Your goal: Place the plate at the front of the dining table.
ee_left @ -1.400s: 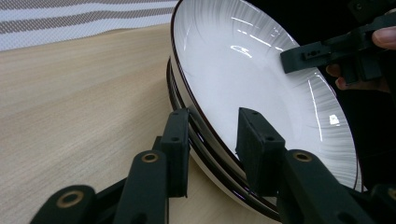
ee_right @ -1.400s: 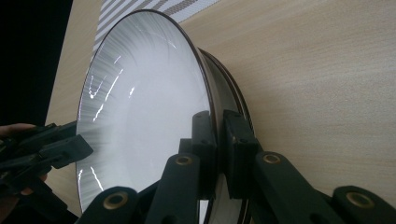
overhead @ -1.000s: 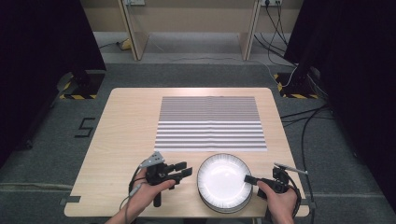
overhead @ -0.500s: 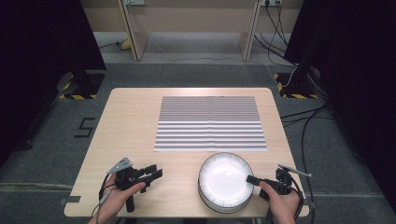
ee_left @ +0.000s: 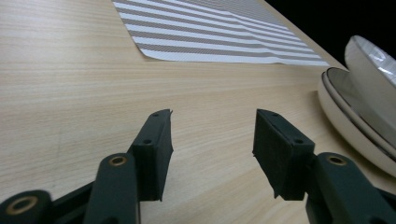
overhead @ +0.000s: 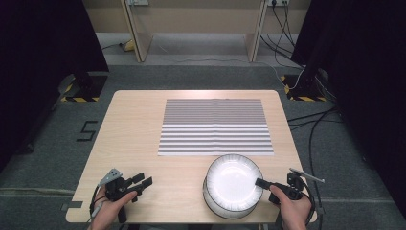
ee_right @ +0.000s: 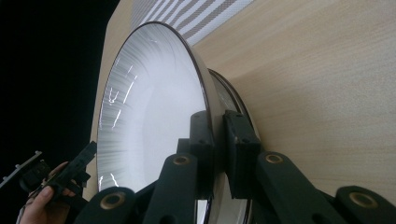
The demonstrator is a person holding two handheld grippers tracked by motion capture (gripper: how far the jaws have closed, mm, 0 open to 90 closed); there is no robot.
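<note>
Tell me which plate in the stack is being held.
The top plate: the right tool pinches its rim, tilting it off the lower plates.

Left gripper pulled away leftward from top plate; fingers opened, empty.

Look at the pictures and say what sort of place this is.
Probably a recording lab, not a home: a bare wooden table on grey carpet, black curtains at both sides, loose cables and hazard-striped stand feet.
</note>
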